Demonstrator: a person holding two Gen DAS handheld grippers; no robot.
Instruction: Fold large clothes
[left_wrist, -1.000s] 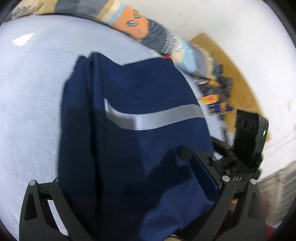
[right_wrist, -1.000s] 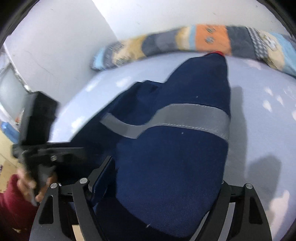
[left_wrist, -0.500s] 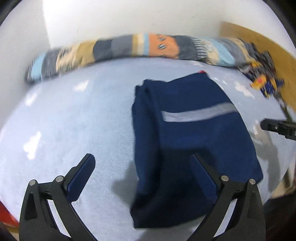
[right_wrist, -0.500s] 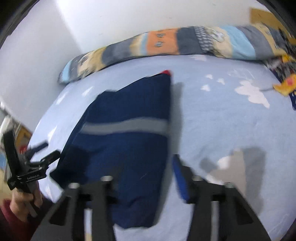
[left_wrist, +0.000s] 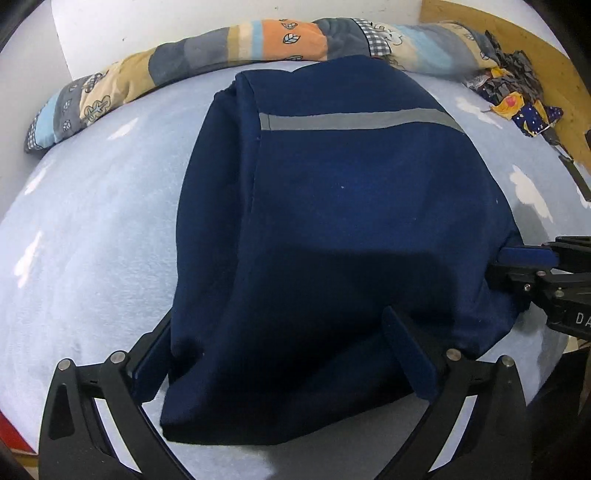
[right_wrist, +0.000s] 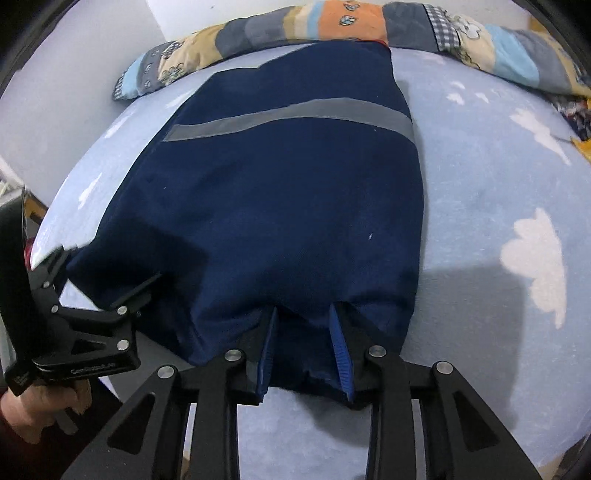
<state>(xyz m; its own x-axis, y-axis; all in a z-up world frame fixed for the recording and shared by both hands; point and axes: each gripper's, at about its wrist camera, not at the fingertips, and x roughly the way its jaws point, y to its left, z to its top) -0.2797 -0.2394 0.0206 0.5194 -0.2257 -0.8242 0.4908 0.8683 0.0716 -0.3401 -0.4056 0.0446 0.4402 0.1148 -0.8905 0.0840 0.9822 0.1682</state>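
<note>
A folded navy garment (left_wrist: 351, 206) with a grey reflective stripe (left_wrist: 354, 120) lies on the pale blue bed sheet (left_wrist: 92, 229). My left gripper (left_wrist: 275, 325) is open wide over the garment's near left corner, one finger at the cloth's edge and one finger on top. It also shows from the side as the left gripper (right_wrist: 110, 266). My right gripper (right_wrist: 303, 314) pinches a bunched fold of the navy garment (right_wrist: 280, 192) at its near hem. Its jaws are easing open slightly while the pads (right_wrist: 341, 343) still touch the cloth. The right gripper (left_wrist: 509, 266) reaches the garment's right edge.
A patchwork bolster (left_wrist: 229, 40) runs along the far edge of the bed by the white wall. A heap of patterned cloth (left_wrist: 517, 99) lies at the back right against a wooden board (left_wrist: 546, 48). A hand (right_wrist: 40, 406) holds the left gripper.
Both grippers came down and closer to the garment's near edge. The right jaws narrowed onto the hem fold. The left fingers now straddle the near left corner.
</note>
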